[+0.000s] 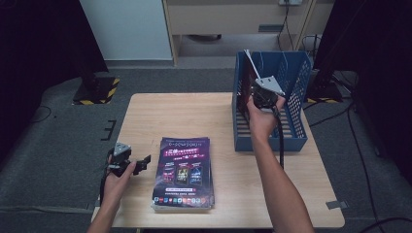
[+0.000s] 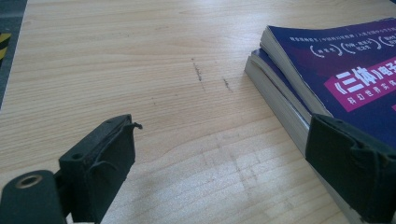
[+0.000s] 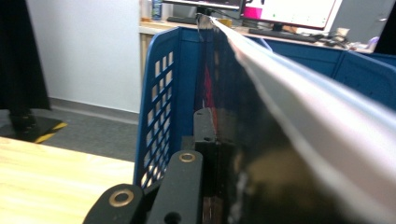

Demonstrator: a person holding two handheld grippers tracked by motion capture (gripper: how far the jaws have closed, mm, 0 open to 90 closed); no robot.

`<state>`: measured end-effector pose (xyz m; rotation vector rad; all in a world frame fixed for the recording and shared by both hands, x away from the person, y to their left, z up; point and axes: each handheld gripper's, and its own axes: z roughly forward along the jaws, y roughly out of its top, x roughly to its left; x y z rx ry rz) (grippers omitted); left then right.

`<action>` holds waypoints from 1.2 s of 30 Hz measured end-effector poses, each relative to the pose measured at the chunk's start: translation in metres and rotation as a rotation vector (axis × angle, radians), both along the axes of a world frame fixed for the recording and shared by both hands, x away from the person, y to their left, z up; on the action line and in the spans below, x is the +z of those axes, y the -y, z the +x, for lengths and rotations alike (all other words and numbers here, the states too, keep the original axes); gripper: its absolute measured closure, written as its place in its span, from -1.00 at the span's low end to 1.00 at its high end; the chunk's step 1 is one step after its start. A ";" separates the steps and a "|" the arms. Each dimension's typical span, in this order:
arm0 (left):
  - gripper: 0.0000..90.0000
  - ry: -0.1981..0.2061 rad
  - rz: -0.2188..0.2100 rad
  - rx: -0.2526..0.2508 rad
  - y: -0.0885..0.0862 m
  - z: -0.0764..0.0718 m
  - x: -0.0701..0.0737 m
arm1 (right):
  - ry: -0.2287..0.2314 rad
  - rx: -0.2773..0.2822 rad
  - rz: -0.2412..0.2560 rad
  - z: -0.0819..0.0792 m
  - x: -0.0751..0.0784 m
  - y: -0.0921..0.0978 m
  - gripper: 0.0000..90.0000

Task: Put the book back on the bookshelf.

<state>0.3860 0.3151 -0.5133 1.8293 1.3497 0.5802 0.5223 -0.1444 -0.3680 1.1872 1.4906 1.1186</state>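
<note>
A stack of purple-covered books (image 1: 184, 170) lies flat at the table's front centre, and its spine side (image 2: 289, 88) runs along the right of the left gripper view. My left gripper (image 1: 144, 164) rests low just left of that stack, open, with bare wood between its jaws (image 2: 224, 130). My right gripper (image 1: 260, 92) is raised over the blue mesh crate (image 1: 296, 73) at the back right, shut on a dark-covered book (image 1: 252, 68) that stands tilted inside the crate. The right gripper view has the jaws (image 3: 217, 121) clamped on this book (image 3: 289, 121), its page edge pale.
The wooden table (image 1: 170, 111) has bare room at its back left and centre. The crate wall (image 3: 163, 107) stands close beside my right gripper. Black stand bases and cables sit on the grey carpet around the table; cabinets line the far wall.
</note>
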 end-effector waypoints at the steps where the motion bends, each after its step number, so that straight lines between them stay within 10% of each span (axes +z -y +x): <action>1: -0.83 0.002 -0.001 -0.001 0.000 0.000 0.000 | 0.004 -0.010 -0.003 0.001 0.000 -0.001 0.94; 20: -0.83 0.001 -0.003 0.001 0.000 0.000 0.000 | -0.022 0.063 0.036 0.001 -0.013 -0.022 0.88; 36: -0.83 0.001 0.004 -0.003 0.001 0.000 0.000 | -0.040 0.194 0.117 -0.018 -0.005 -0.011 -0.20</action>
